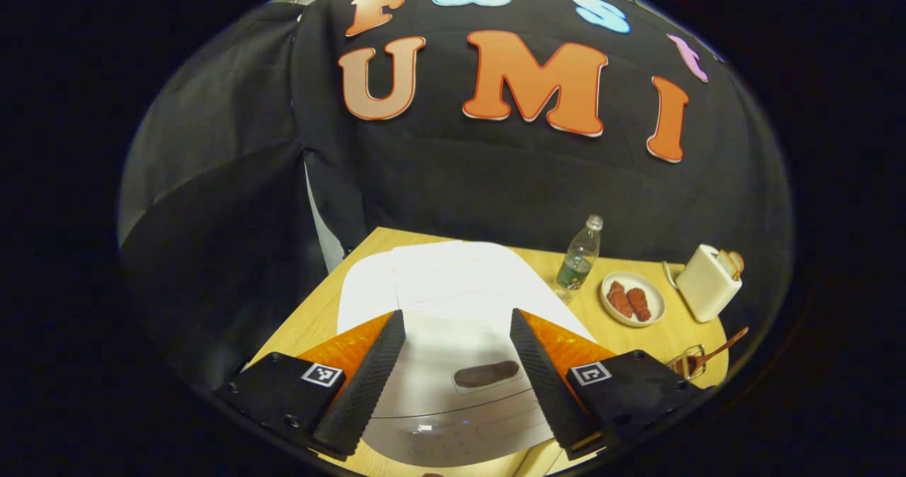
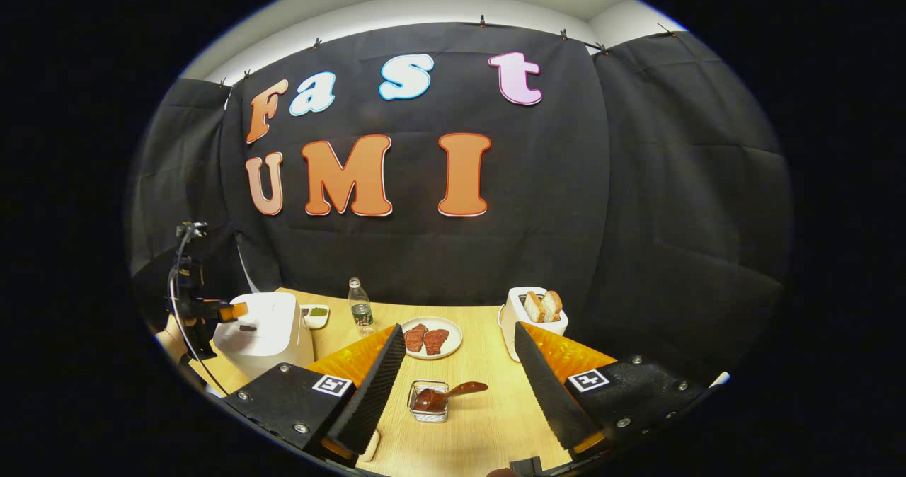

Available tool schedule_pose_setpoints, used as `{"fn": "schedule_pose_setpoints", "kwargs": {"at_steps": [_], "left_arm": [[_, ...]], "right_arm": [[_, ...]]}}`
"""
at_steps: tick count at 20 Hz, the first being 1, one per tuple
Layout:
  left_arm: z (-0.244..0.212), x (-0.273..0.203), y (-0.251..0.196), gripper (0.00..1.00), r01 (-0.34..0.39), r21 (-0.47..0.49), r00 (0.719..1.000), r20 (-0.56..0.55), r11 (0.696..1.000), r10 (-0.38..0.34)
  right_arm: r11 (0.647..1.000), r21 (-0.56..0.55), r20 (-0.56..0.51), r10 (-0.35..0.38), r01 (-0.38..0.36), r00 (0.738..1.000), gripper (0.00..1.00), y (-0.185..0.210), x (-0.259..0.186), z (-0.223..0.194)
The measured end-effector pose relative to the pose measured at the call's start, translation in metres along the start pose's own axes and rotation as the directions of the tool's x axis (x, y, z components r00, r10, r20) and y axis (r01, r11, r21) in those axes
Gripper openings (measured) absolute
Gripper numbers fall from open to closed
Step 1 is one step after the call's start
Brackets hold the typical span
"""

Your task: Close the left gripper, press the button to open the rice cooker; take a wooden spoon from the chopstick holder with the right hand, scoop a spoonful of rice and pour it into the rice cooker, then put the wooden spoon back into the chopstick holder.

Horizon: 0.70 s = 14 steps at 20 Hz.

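**Inspector A:** Starting nearest, the left gripper (image 1: 456, 371) hovers over the front of the white, rounded plastic rice cooker (image 1: 453, 300). Its jaws stand wide apart, with the dark oval lid button (image 1: 486, 374) between the fingers and below them. No contact that I can make out.

**Inspector B:** So the first step is outstanding?

**Inspector A:** In my judgement, yes. The jaws have not been brought together, the button looks unpressed, and the lid lies flat and closed.

**Inspector B:** And the other side?

**Inspector A:** The right gripper (image 2: 460, 385) is also spread wide and carries nothing. Between its fingers, on the pale wooden table (image 2: 488, 420), stands the small clear square chopstick holder (image 2: 429, 400) with the brown wooden spoon (image 2: 446, 394) resting in it, handle slanting out to the right. The spoon is untouched.

**Inspector B:** Further back?

**Inspector A:** A white round plate of reddish meat slices (image 2: 432, 337), a white toaster holding bread (image 2: 534, 321), and a clear plastic bottle (image 2: 362, 308). A small dish (image 2: 316, 314) sits behind the cooker; I cannot tell whether it holds the rice.

**Inspector B:** Remaining work?

**Inspector A:** Everything: closing, pressing, fetching, scooping, pouring, returning.
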State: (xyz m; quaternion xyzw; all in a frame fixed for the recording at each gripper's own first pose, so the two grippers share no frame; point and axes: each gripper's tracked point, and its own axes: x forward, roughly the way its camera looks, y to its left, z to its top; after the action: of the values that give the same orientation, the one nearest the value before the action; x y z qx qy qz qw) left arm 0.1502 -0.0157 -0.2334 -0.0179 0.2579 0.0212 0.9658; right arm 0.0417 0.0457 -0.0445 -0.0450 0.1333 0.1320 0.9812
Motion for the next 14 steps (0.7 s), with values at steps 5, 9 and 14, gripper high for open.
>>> {"fn": "schedule_pose_setpoints", "kwargs": {"at_steps": [5,9,14], "left_arm": [[0.106,-0.071,0.01,0.99,0.022,-0.028,0.985,0.17,0.999,-0.017],[0.172,-0.141,0.025,0.99,0.004,-0.014,0.951,0.31,1.0,0.0],[0.201,-0.195,0.039,0.98,-0.054,0.031,0.928,0.371,0.998,0.038]], "right_arm": [[1.0,0.017,0.036,-0.006,0.005,0.999,0.95,-0.002,0.002,0.018],[1.0,0.018,0.067,-0.004,0.003,0.998,0.95,0.001,0.001,0.034],[0.999,0.036,0.09,0.005,-0.008,0.996,0.95,0.007,0.0,0.043]]}}
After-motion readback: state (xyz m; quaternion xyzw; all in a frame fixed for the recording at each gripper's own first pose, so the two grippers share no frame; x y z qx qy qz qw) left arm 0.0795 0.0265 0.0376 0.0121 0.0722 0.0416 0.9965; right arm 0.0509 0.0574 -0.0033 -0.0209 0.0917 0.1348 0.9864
